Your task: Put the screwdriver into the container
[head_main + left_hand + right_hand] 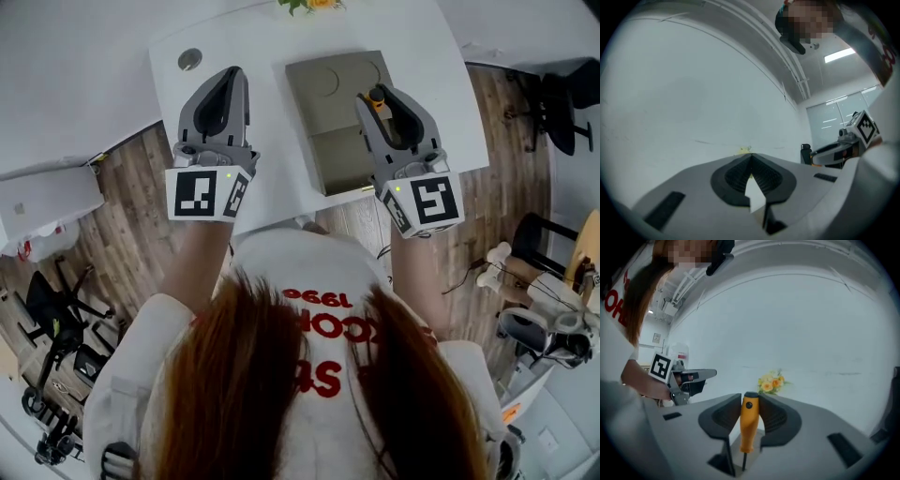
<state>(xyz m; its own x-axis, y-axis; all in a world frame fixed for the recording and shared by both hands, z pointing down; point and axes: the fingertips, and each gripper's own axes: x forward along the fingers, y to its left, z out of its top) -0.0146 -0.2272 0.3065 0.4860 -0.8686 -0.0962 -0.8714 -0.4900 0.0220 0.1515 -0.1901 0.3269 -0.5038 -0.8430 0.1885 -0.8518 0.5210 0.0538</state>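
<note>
The right claw [749,398] clamps the orange screwdriver [749,423] over the container [323,150]; left claw [751,155] closed, empty.

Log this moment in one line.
right tongs: shut on screwdriver | left tongs: shut, empty | screwdriver: not yet in container

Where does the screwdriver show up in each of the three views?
Head view: screwdriver, upper right of centre, in the right claw over the container.
Left gripper view: at most an orange sliver by that claw, far right; uncertain.
Right gripper view: bottom centre, upright, clamped between the jaws.
Shared landmark: the yellow flowers.
</note>
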